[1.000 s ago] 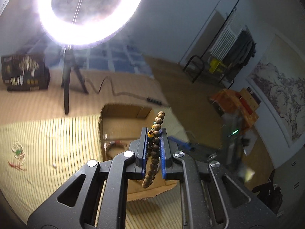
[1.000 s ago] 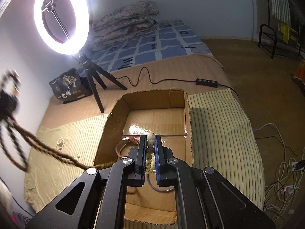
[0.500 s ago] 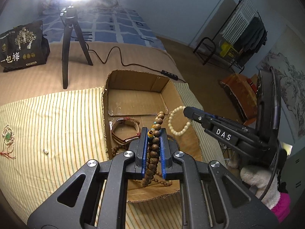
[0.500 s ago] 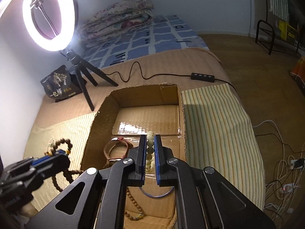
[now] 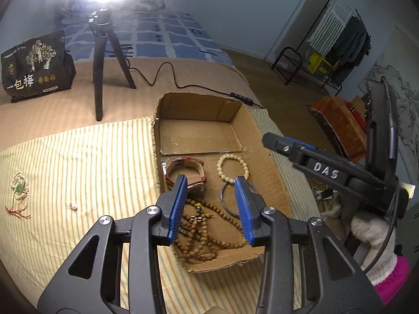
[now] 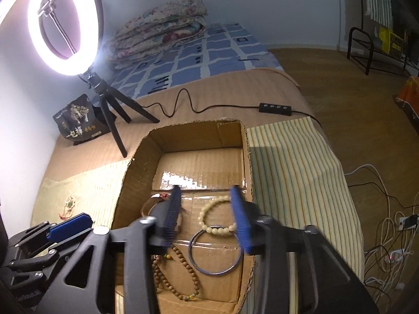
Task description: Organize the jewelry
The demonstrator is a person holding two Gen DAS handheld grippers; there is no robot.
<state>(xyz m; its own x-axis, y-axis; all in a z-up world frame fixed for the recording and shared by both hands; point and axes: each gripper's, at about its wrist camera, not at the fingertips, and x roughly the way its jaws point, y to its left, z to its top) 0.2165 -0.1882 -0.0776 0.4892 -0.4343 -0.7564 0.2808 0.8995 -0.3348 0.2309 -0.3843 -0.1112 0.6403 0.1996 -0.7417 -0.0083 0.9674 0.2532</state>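
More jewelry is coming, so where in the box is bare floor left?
The far end of the cardboard box is bare, beyond the leather band and cream bead bracelet. The near half is crowded with the wooden bead strand and metal bangle.

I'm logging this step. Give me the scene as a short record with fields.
left gripper: open, holding nothing, above the box
right gripper: open, holding nothing, above the box
cardboard box: on the striped cloth
in the box: wooden bead necklace, pale bead bracelet, metal bangle, leather strap
outside the box: pale bead string with red cord and a small pearl, both on the cloth
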